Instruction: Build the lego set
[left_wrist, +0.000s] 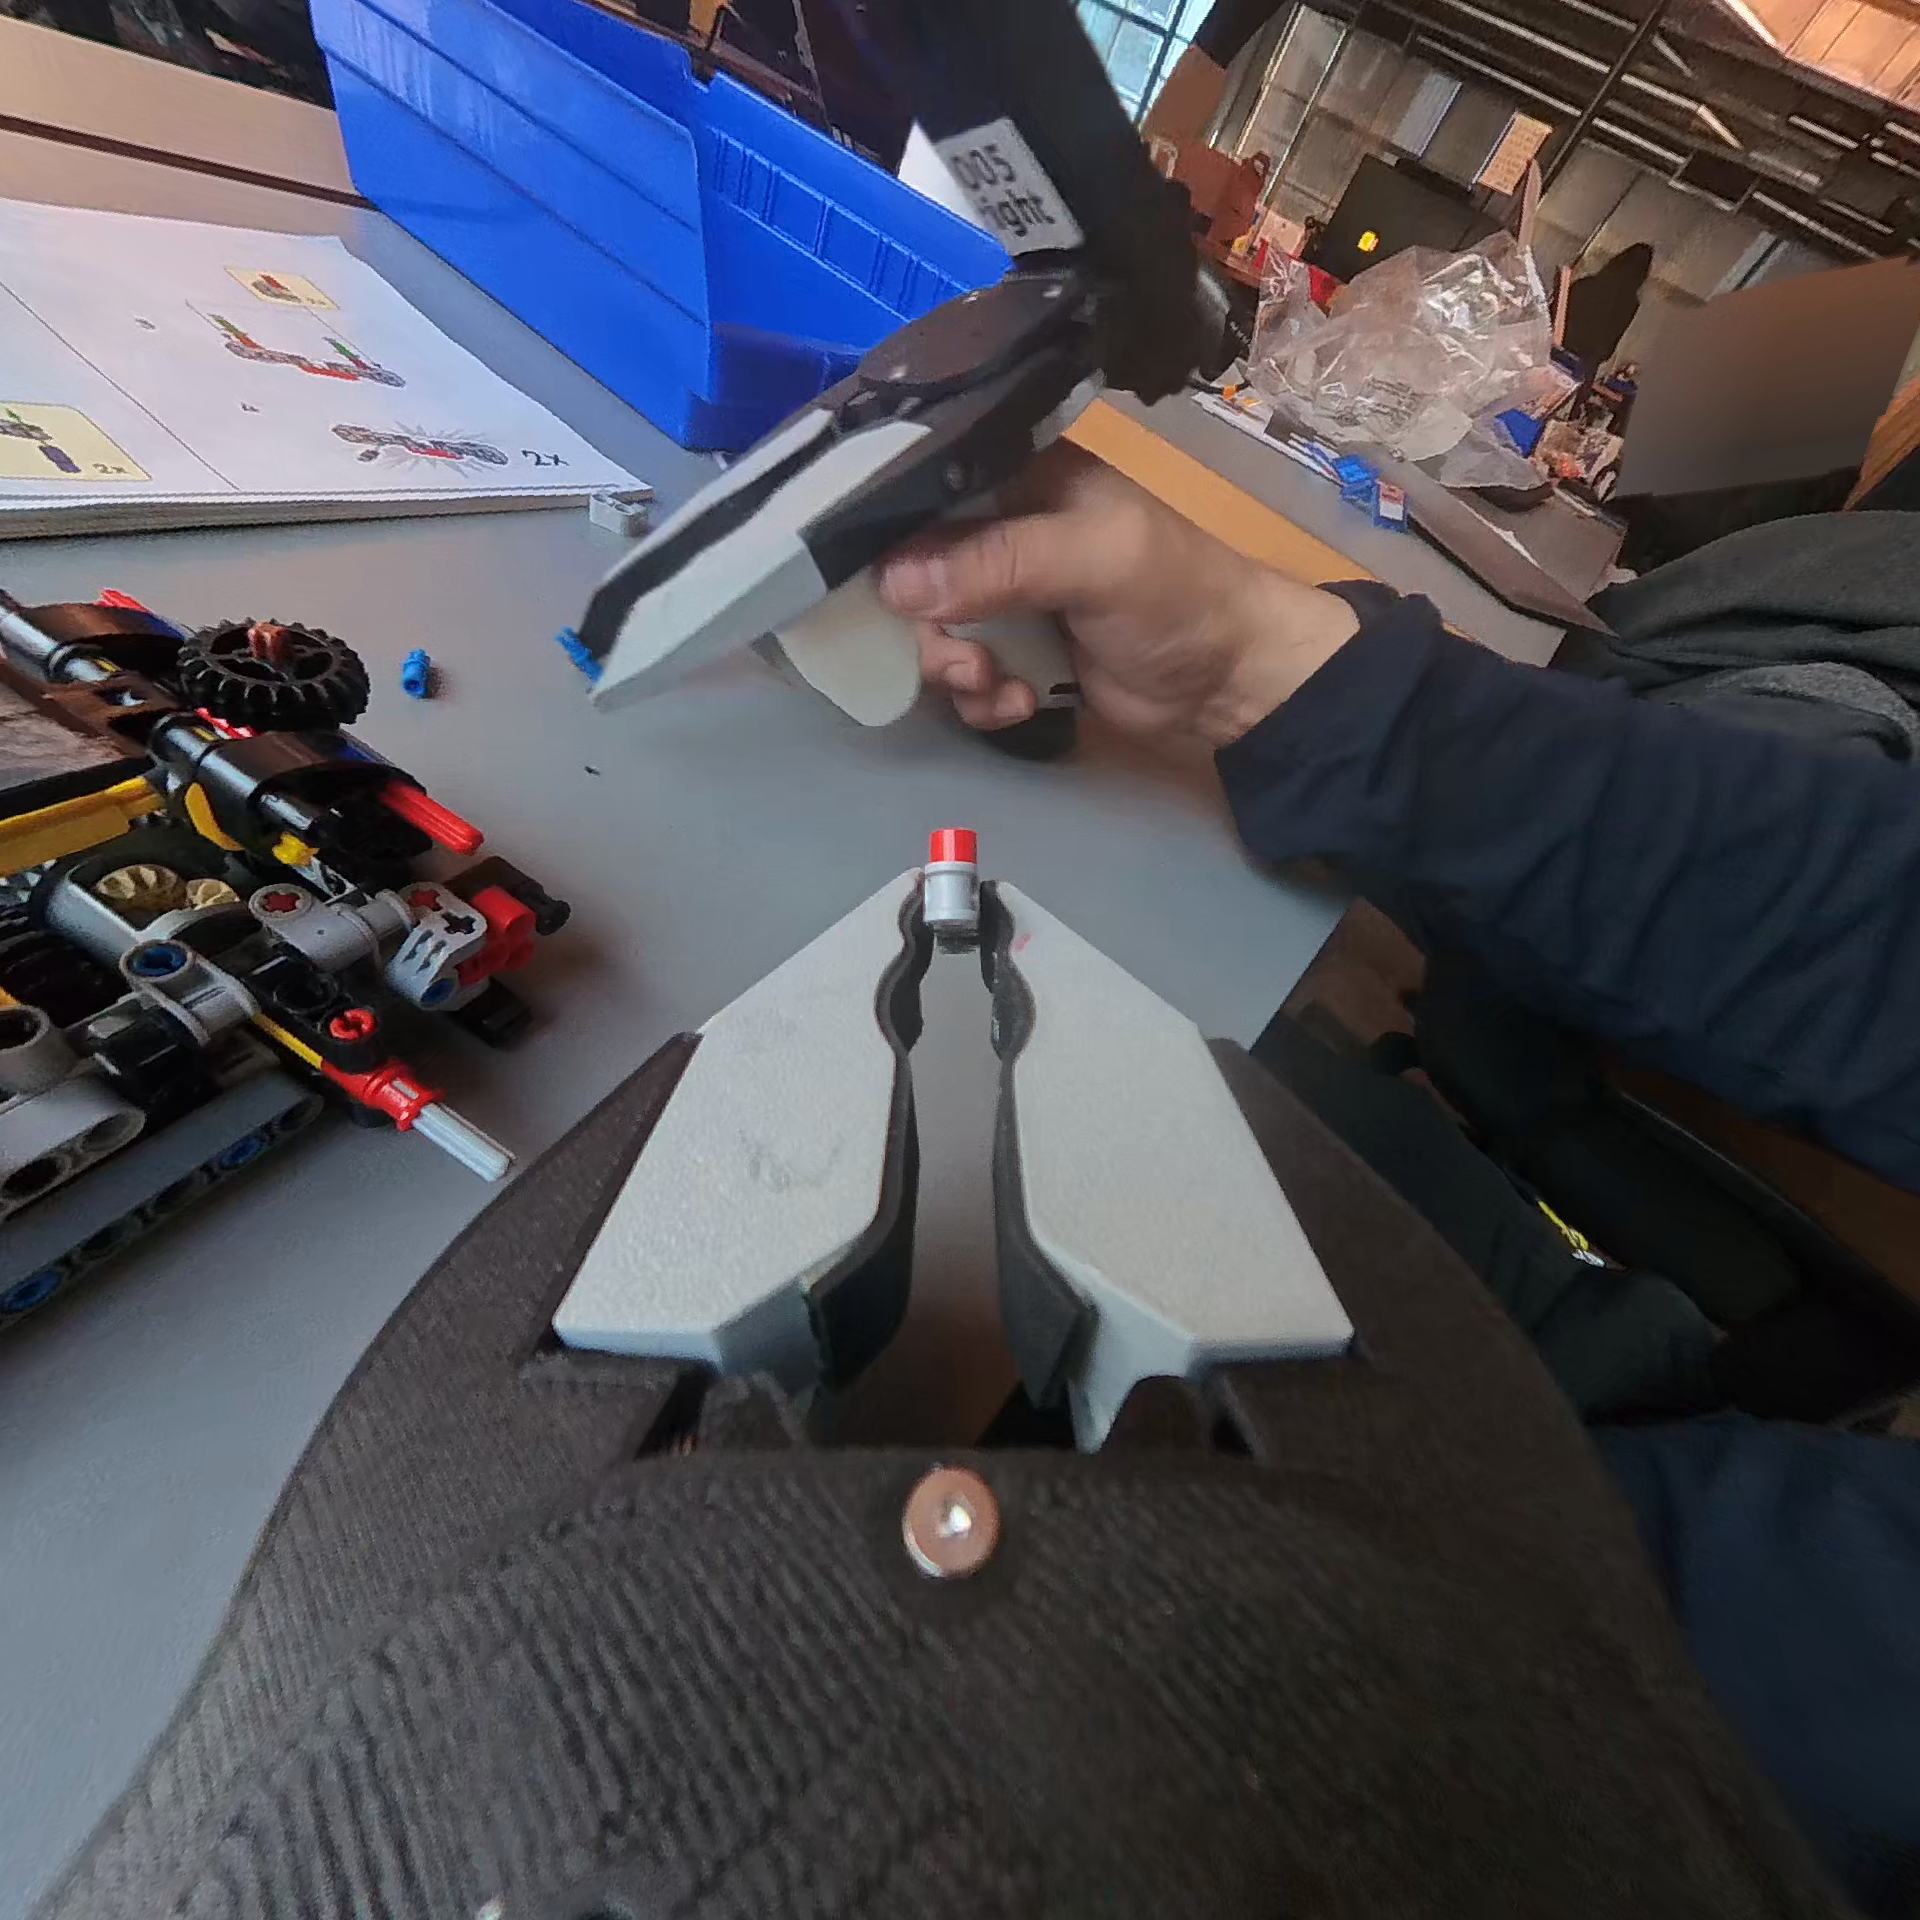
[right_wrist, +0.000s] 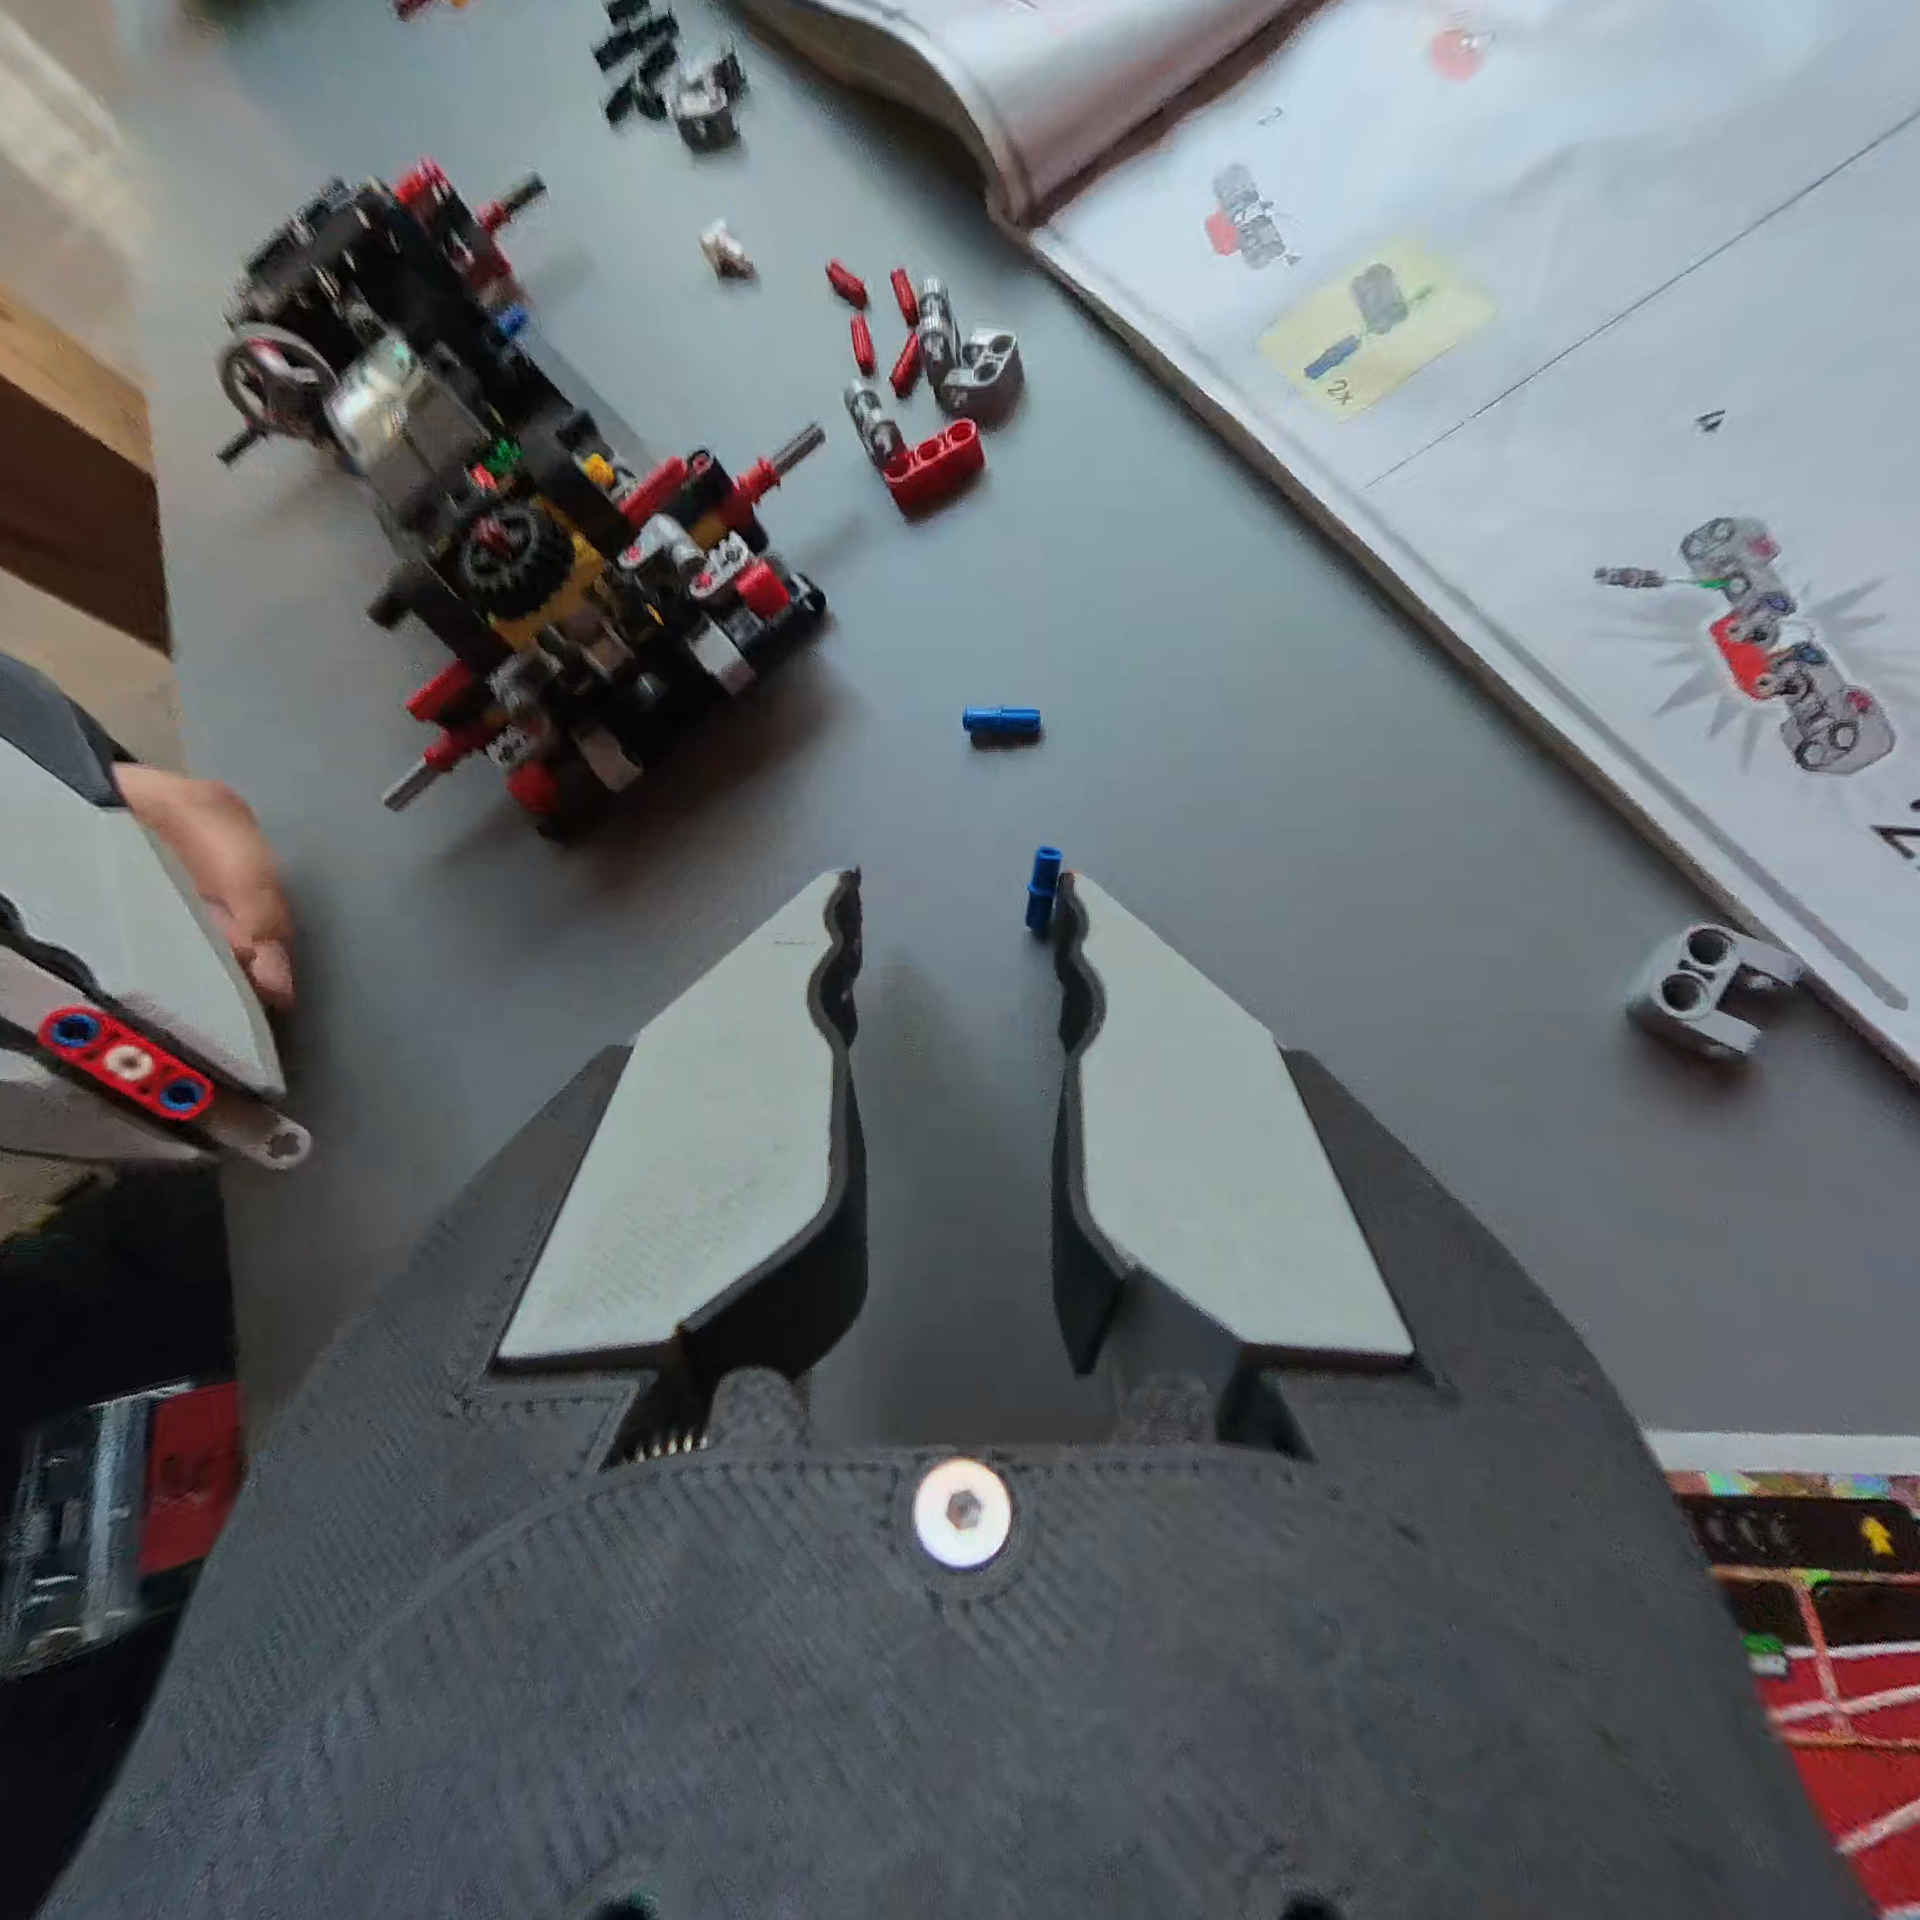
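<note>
We see a grey table (right_wrist: 1195, 623) carrying, at its far side, a blue bin (left_wrist: 582, 187) and an open instruction booklet (left_wrist: 260, 374), its pages spread flat beside the bin. Next in size is a partly built model (right_wrist: 520, 520) of black, grey, red and yellow construction pieces, with axles sticking out and a black gear (left_wrist: 272, 673) on top. Beyond it lies a loose cluster of red and grey parts (right_wrist: 925, 384), and a grey two-hole connector (right_wrist: 1704, 987) sits just at the booklet's edge. The right gripper (right_wrist: 961, 904), held in a person's hand (left_wrist: 1091, 613), hangs over the table with its jaws apart — a small blue pin (right_wrist: 1042, 888) rests against the inner face of its right finger alone, with clear space across to the other finger, so nothing is clamped. A second blue pin (right_wrist: 1001, 721) lies on the table a little ahead of it, between the gripper and the model. The left gripper (left_wrist: 953, 914) is closed on a small piece — a grey bush with a red cap (left_wrist: 952, 883) at the tip, both pads pressing its sides; from the right wrist view that piece shows as a short red beam with blue pins in its end holes.
</note>
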